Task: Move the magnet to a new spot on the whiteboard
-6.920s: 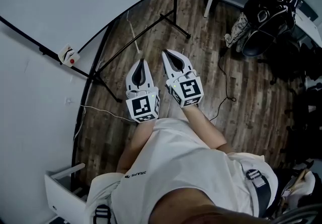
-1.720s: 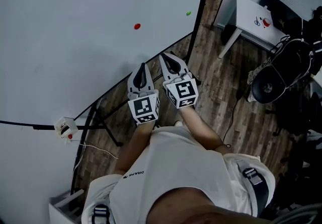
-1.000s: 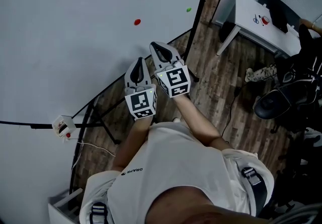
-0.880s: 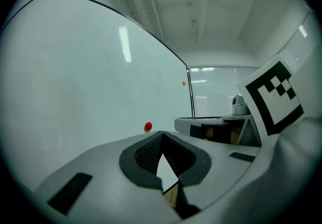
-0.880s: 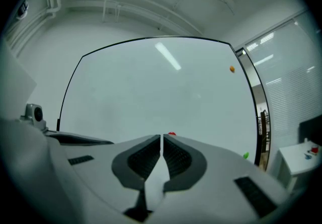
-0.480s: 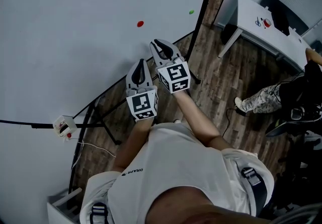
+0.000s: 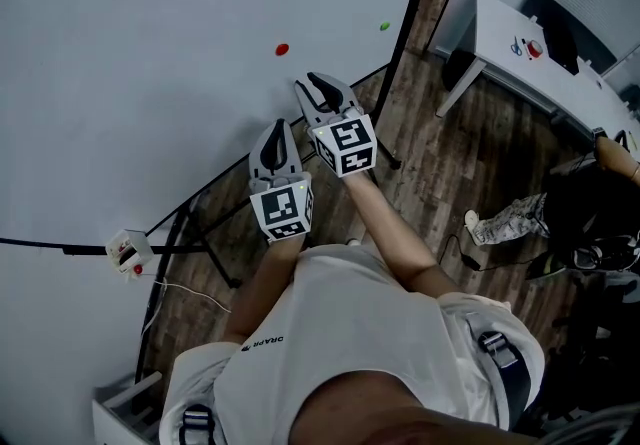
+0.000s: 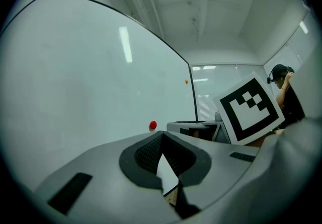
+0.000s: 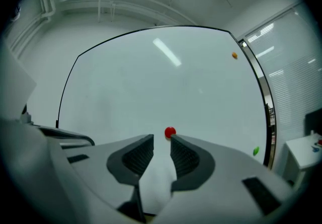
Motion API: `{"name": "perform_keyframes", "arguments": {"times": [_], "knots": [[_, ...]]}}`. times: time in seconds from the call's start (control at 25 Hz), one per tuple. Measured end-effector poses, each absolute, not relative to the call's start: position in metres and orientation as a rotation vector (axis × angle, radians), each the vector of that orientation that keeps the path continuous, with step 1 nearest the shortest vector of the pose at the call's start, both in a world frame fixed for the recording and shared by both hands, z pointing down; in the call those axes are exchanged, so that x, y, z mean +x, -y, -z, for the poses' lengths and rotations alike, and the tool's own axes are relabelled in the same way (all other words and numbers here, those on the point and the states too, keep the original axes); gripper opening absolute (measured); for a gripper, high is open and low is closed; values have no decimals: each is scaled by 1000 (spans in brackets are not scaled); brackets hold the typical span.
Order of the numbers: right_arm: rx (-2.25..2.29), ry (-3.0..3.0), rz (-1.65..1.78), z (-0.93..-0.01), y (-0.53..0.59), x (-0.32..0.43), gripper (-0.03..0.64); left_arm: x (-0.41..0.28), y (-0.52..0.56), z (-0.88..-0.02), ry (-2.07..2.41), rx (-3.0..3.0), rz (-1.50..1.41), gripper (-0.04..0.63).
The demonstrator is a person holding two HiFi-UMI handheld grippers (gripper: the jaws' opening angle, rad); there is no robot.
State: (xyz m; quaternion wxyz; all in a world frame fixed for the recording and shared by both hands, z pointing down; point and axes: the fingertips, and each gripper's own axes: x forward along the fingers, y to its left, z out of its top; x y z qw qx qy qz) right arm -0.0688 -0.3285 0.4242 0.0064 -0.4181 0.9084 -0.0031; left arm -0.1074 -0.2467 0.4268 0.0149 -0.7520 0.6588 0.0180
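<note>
Now: right gripper [image 9: 161, 139] jaws freshly opened, empty, red magnet [image 9: 170, 131] just beyond them, toward whiteboard's [image 9: 151, 82] bottom edge; left gripper [image 8: 162, 135] closed.

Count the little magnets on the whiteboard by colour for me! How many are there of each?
Small round red magnet: 1
Small round green magnet: 1
Small round orange magnet: 1
Total: 3

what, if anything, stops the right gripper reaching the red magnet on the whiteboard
Probably nothing, so yes: the right gripper has just been opening its jaws, nothing between them, and the red magnet sits straight ahead of their tips on bare whiteboard.
</note>
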Motion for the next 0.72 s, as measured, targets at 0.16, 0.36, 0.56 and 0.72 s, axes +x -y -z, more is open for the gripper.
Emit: {"name": "perform_keyframes", "arguments": {"times": [0.16, 0.36, 0.56, 0.72], "knots": [[-1281, -2856, 47, -427, 334, -78, 114, -112, 249, -427, -2056, -2337, -58, 2], [-1286, -2851, 49, -427, 344, -81, 125, -115, 251, -428, -2055, -2340, -54, 2], [-1301, -2854, 36, -429, 353, -85, 130, -119, 253, -428, -2054, -2340, -43, 2], [-1304, -2866, 21, -431, 358, -90, 137, -119, 254, -427, -2046, -2339, -49, 2]]}}
